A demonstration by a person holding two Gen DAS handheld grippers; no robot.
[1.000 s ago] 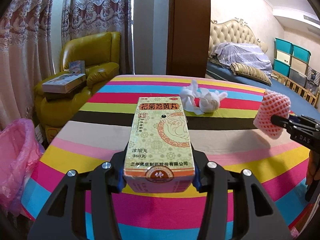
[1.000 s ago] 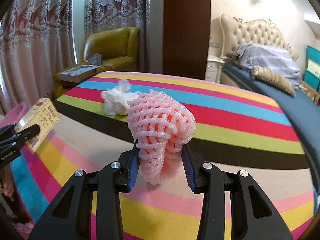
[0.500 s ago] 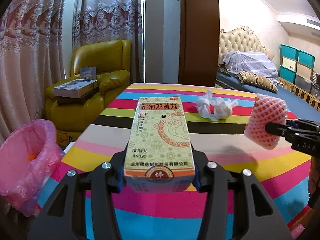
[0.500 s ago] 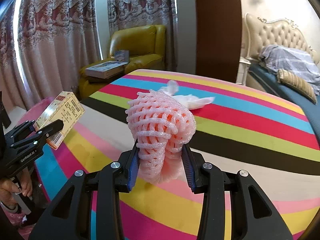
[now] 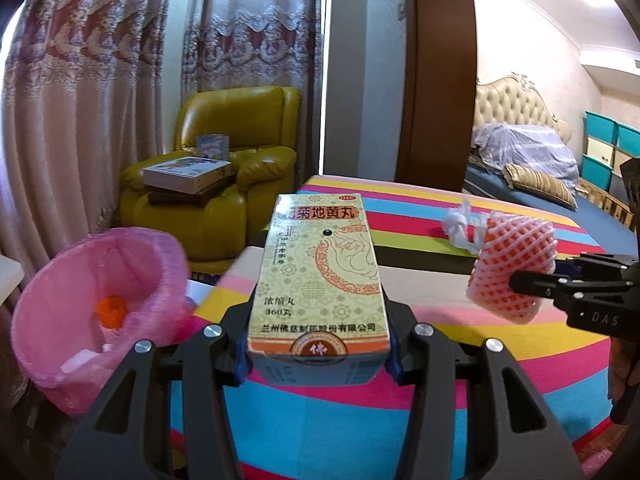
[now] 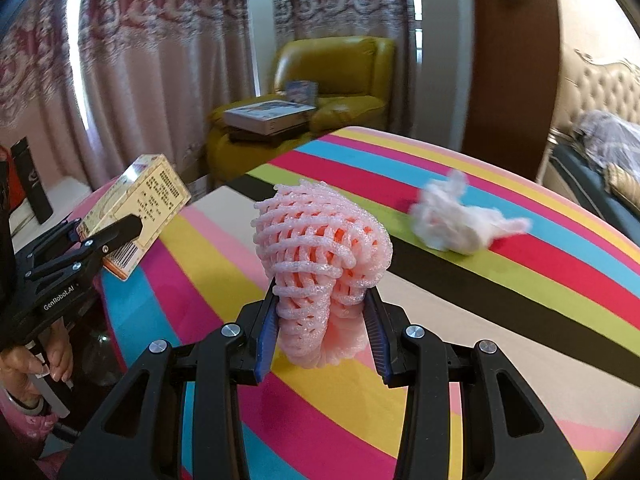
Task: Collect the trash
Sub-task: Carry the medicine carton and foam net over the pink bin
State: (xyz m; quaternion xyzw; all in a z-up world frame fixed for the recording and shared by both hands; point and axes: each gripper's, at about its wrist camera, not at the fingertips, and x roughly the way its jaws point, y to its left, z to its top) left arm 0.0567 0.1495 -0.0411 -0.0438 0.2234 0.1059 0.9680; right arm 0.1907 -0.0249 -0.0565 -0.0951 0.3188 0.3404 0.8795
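The left gripper [image 5: 318, 354] pinches a yellow medicine box [image 5: 320, 276] by its near end, blue pads pressed against both long sides. The box's long axis runs straight away from the gripper, its printed face up and its far end aimed over the striped table [image 5: 360, 420] toward the room beyond. The right gripper [image 6: 322, 334] clamps a pink foam fruit net [image 6: 320, 264] at its lower part; the net stands up from the jaws like a short tube, its rounded top leaning slightly to the right, an orange inner layer showing through the mesh.

Beyond the right gripper's fingers and to the right, a crumpled white tissue [image 6: 460, 226] lies on the table's red and green stripes, well apart from the net.

Only the left wrist view shows the pink bin bag [image 5: 92, 312], low and to the left of the left gripper, just off the table edge, its mouth open with something orange and pale scraps inside. That view also catches the right gripper from the side, at its right, the net bulging on both sides of the black finger. Only the right wrist view shows the box's back panel of fine print and barcode, held at its left, and the person's hand [image 6: 36, 360] gripping the handle below. Both views show a yellow armchair [image 5: 224, 160] beyond the table with books stacked on it.
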